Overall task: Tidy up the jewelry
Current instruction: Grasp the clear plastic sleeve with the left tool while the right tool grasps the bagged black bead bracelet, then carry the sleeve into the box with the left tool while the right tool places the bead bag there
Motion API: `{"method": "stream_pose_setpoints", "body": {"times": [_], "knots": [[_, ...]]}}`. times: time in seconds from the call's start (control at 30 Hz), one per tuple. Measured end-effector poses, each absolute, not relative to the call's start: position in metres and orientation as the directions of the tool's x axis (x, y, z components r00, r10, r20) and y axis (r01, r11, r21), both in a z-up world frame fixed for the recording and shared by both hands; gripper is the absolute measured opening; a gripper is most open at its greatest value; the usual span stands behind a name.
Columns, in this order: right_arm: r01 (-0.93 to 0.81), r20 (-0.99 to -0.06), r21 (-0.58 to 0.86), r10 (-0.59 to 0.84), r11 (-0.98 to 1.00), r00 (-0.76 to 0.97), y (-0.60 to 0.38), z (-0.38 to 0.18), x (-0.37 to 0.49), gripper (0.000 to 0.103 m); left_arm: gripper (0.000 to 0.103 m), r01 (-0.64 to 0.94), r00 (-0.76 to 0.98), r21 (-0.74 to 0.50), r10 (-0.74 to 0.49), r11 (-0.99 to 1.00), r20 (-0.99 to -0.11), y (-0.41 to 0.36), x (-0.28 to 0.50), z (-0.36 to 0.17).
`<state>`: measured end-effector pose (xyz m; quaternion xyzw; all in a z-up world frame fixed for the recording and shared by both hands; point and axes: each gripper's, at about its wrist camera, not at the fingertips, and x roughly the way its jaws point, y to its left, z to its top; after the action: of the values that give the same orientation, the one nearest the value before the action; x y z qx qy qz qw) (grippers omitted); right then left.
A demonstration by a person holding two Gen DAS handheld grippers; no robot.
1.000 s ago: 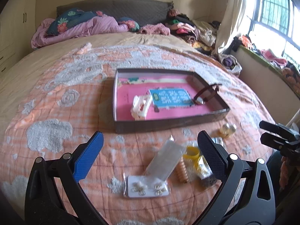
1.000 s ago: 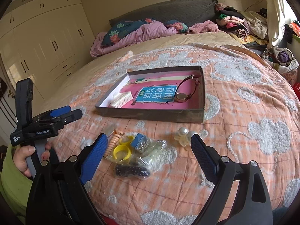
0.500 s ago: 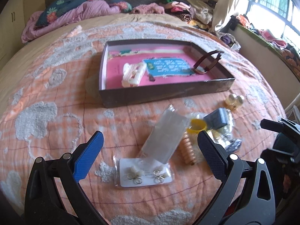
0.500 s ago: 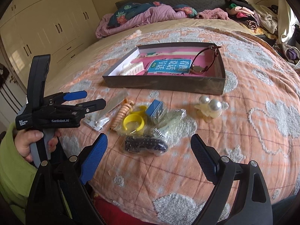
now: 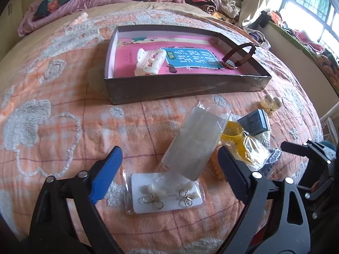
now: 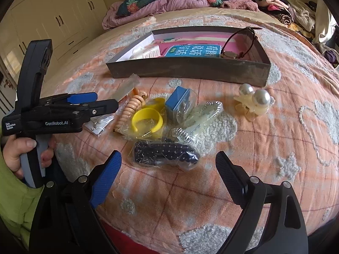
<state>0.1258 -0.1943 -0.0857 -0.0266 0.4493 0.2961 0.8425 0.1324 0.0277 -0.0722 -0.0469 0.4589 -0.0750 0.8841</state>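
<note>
The left gripper [image 5: 169,167] is held with its jaws spread wide, though they have just been closing a little; nothing is clamped, and the carded earrings in their clear sleeve [image 5: 166,192] lie on the bedspread between the fingertips, untouched. The right gripper [image 6: 168,165] is likewise spread wide and empty, with the bag of dark beads [image 6: 165,155] lying just ahead of its fingers.

The jewelry is heaped on an orange quilt [image 6: 275,148] with grey tufted patches: a yellow bangle [image 6: 147,120], a coiled peach hair tie [image 6: 129,111], a small blue box [image 6: 177,100] and a pearl clip [image 6: 255,102] set apart to the right. Beyond the heap a shallow dark tray [image 5: 186,86] is placed, pink inside, in which a white claw clip [image 5: 149,60] and a watch [image 5: 237,56] leaning on its wall are seen.

Crumpled bedding and clothes are piled at the headboard; cupboards are seen at the left, a window at the right. Bare quilt is left around the heap and tray.
</note>
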Motion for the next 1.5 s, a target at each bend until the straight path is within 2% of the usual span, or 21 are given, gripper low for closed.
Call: {"method": "stream_pose_setpoints", "body": {"times": [0.13, 0.33, 0.37, 0.53, 0.8, 1.03, 1.5], "knots": [[-0.51, -0.783, 0.222, 0.463, 0.831, 0.415, -0.189, -0.093, 0.127, 0.09, 0.076, 0.1, 0.555, -0.181, -0.206, 0.978, -0.806, 0.027, 0.141, -0.077], [-0.507, -0.784, 0.186, 0.439, 0.842, 0.44, -0.175, -0.101, 0.127, 0.089, 0.06, 0.096, 0.552, -0.224, -0.239, 0.97, -0.799, 0.03, 0.151, -0.079], [-0.511, -0.783, 0.177, 0.435, 0.841, 0.445, -0.173, -0.102, 0.126, 0.089, 0.053, 0.096, 0.551, -0.227, -0.242, 0.969, -0.799, 0.03, 0.152, -0.079], [-0.522, -0.782, 0.114, 0.401, 0.845, 0.477, -0.166, -0.108, 0.124, 0.078, 0.037, 0.11, 0.542, -0.211, -0.236, 0.971, -0.806, 0.025, 0.152, -0.082], [-0.508, -0.763, 0.175, 0.442, 0.843, 0.471, -0.187, -0.096, 0.124, 0.074, 0.035, 0.124, 0.562, -0.22, -0.251, 0.968, -0.788, 0.027, 0.146, -0.076], [-0.423, -0.705, 0.214, 0.439, 0.88, 0.556, -0.225, -0.07, 0.13, 0.074, 0.035, 0.108, 0.622, -0.22, -0.239, 0.969, -0.745, 0.037, 0.137, -0.054], [-0.406, -0.63, 0.176, 0.419, 0.897, 0.654, -0.245, -0.038, 0.139, 0.074, 0.035, 0.056, 0.707, -0.215, -0.191, 0.975, -0.682, 0.058, 0.133, -0.018]]}}
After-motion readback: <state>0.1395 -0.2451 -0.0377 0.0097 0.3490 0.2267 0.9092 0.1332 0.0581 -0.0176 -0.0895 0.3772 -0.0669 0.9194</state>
